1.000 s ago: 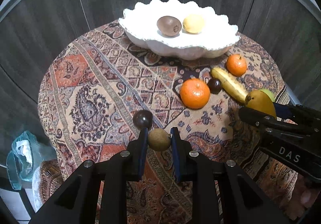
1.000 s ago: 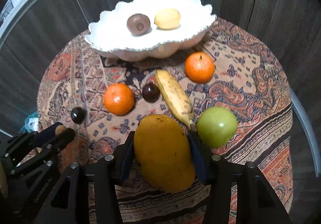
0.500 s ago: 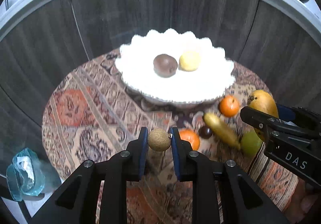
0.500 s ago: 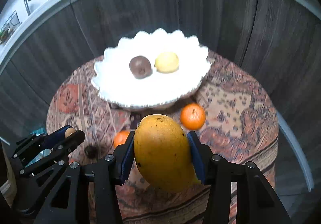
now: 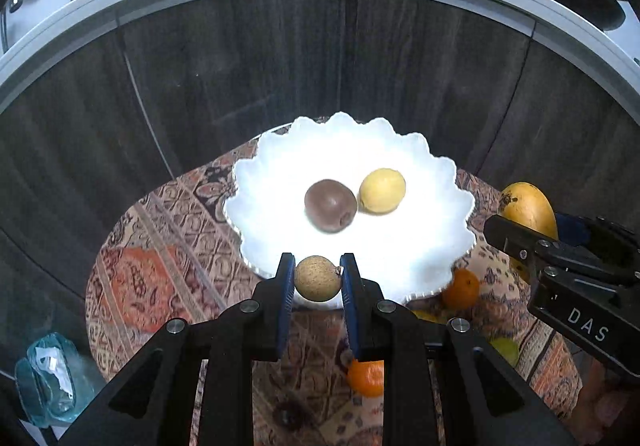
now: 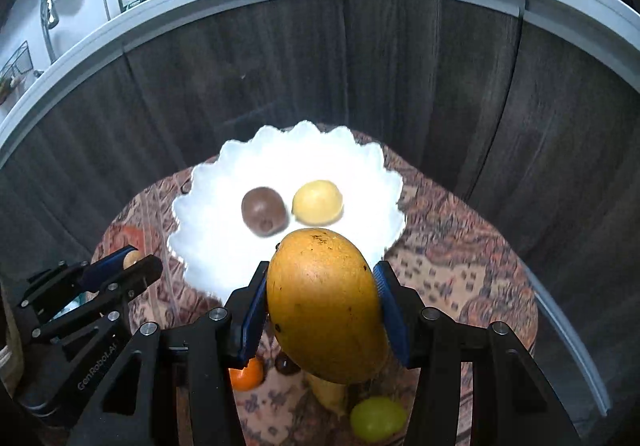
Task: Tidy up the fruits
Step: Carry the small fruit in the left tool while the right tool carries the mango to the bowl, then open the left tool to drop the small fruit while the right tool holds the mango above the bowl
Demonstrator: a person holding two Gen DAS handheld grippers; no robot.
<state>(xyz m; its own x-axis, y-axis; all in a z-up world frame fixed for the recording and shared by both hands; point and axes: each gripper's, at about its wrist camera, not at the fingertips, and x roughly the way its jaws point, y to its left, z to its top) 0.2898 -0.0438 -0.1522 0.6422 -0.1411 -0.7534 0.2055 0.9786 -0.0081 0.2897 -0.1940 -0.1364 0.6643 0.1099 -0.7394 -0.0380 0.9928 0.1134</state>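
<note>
Gripping a small tan round fruit (image 5: 317,278), the left hand-held gripper (image 5: 316,279) has both blue pads pressed against its sides; the fruit hangs in the air in front of the near rim of the white scalloped bowl (image 5: 432,214). The right hand-held gripper (image 6: 322,302) is clamped on a mango (image 6: 326,304), its pads against the two flanks, the mango's top end overlapping the near edge of the bowl in the right wrist view. In the left wrist view the mango (image 5: 528,206) shows at the right edge, beside the bowl.

Bowl contents: a brown kiwi (image 5: 330,205) and a yellow lemon (image 5: 382,190), touching or nearly so, near the middle.

The bowl stands on a worktop covered by a patterned cloth (image 5: 160,246). Lying on the cloth below the grippers:
- two oranges (image 5: 461,288) (image 5: 366,378)
- a green fruit (image 6: 378,418)
- a small dark fruit (image 6: 286,364)
- a banana (image 6: 328,394), mostly hidden behind the mango

Dark wood panels (image 5: 240,66) rise behind the worktop
</note>
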